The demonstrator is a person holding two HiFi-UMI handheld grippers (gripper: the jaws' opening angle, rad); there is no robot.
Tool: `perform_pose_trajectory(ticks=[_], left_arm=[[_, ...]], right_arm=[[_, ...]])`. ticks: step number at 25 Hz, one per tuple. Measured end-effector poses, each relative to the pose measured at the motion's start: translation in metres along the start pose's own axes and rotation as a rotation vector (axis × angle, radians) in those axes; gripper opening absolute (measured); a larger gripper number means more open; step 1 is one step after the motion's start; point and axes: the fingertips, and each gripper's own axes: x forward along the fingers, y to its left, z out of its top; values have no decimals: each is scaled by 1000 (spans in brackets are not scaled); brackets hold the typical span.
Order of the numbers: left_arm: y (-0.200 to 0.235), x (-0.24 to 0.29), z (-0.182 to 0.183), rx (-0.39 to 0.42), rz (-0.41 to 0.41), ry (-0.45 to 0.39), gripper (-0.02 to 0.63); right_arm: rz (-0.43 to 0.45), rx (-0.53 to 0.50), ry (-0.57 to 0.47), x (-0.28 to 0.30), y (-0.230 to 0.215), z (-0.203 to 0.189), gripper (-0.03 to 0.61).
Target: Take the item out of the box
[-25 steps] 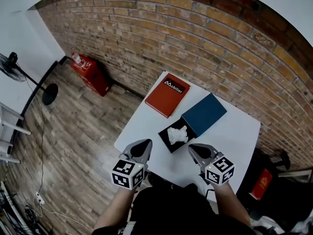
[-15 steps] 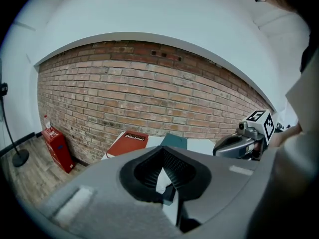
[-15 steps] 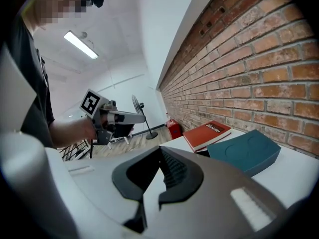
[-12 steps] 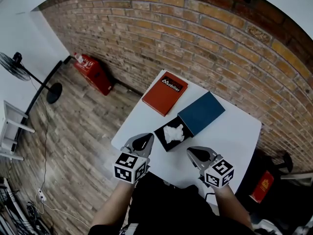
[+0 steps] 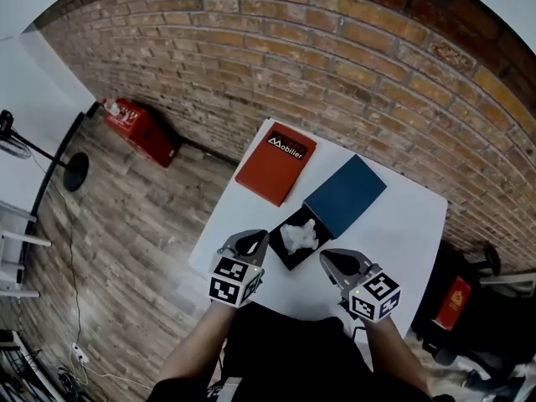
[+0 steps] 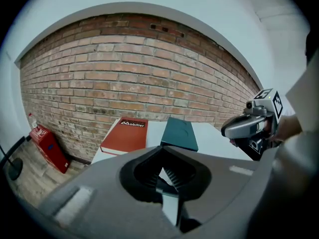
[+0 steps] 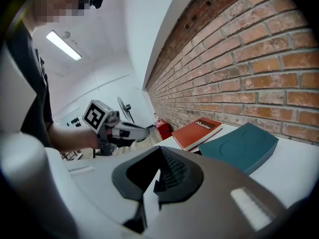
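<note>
1. A white square table stands against a red-brown brick wall, on a floor of grey-brown wooden planks.
2. On it lie a flat red box with white lettering and a dark teal rectangular lid, side by side.
3. A small open black box sits at the lid's near end, with the crumpled white item inside.
4. The left gripper is just beside that box, its jaws pressed together on nothing.
5. The right gripper is near the box's other side, its jaws likewise together and empty.
6. A red case lies on the floor by the wall.

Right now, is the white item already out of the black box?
No, the white item lies inside the open black box.
</note>
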Motion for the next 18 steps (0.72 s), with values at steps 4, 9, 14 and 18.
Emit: perform_pose_trajectory(ticks=[4,9,14,18], left_arm=[[-11,32,-21,62,-90,87,7],[-47,68,-49,208,-238,205,38],[-65,91,-65,320,-291,273,54],[-74,104,-72,367,-309,317,72]], right_arm=[[-24,12,-2,6,0,3,0],[-81,60,8,-4,-15,-9,0],[-124,91,10,-20,-24,-20,0],[-156,114,-5,-37,-31,-23,1]])
